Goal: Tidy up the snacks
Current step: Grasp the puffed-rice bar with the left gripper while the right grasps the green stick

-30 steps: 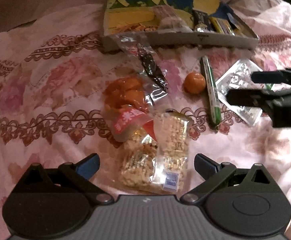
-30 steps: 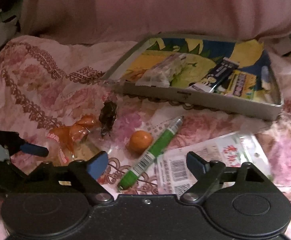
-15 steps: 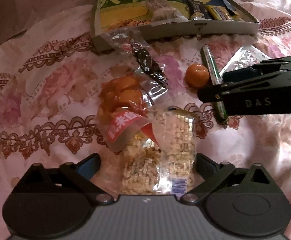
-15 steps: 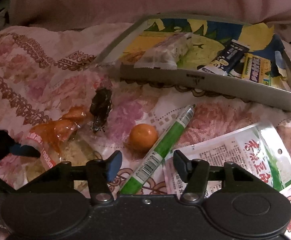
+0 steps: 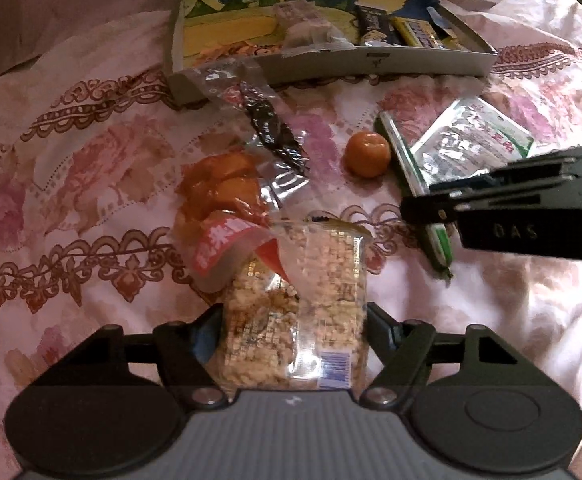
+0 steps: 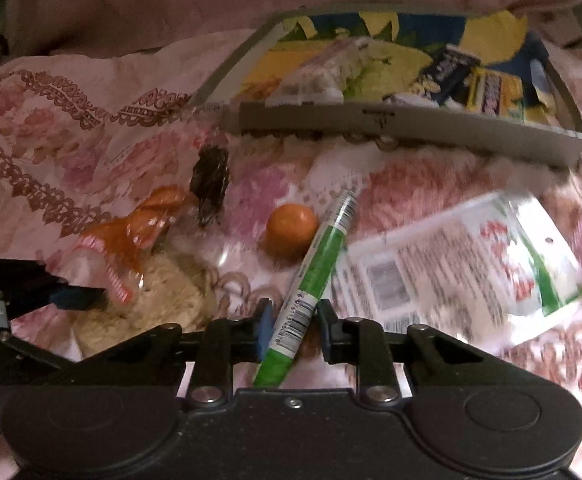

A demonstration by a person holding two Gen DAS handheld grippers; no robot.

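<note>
Left tool (image 5: pixel 295 322) has just been closing and is clamped on the cracker pack (image 5: pixel 311 312); right tool (image 6: pixel 293 326), also closing, is clamped on the green stick (image 6: pixel 315 276).

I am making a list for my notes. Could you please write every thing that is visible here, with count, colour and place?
box: 1, grey, far end of the bedspread, several packets inside
dark packet: 1, clear with dark contents, just in front of the box
orange packet: 1, orange, middle
cracker packet: 1, clear with beige pieces, between the left gripper's fingers
tangerine: 1, orange, beside the green stick
green stick: 1, green and white, between the right gripper's fingers
white pouch: 1, white and green, right of the stick
bedspread: 1, pink floral, under everything
left gripper: 1, black, jaws just closing, pads at the cracker packet's sides
right gripper: 1, black, jaws just closing around the stick
</note>
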